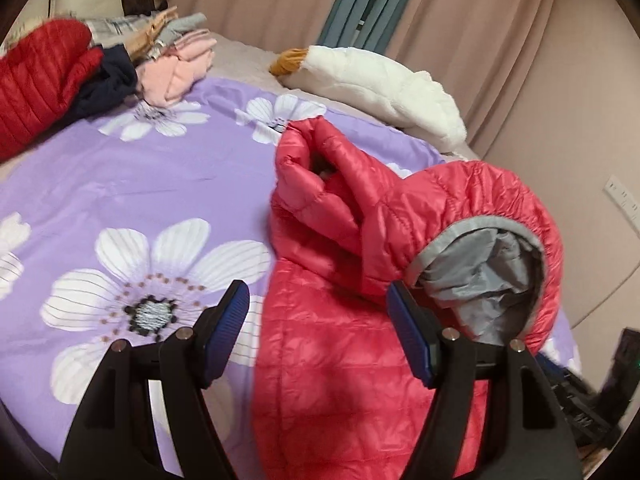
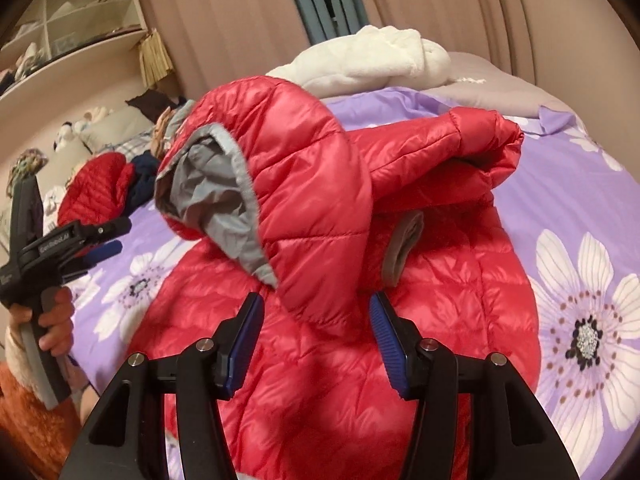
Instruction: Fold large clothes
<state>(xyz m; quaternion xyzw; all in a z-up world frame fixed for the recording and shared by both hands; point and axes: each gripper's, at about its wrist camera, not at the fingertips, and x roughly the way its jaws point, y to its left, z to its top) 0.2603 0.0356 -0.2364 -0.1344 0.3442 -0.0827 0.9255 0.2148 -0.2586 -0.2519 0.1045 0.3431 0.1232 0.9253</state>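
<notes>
While both jaws gape empty, left gripper [image 1: 318, 334], right gripper [image 2: 316, 344], red jacket [image 2: 328, 360] below, purple bedspread [image 1: 140, 184] bare leftward.

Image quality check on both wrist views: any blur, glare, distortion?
Left wrist: strong fisheye bend with black corners, the curtain bows; the jacket is smeared by motion blur near the left gripper; colours look washed out. Right wrist: same bend; soft sheen on the hood, not blown out; the jacket is blurred just ahead of the right gripper; the shelves are soft.
</notes>
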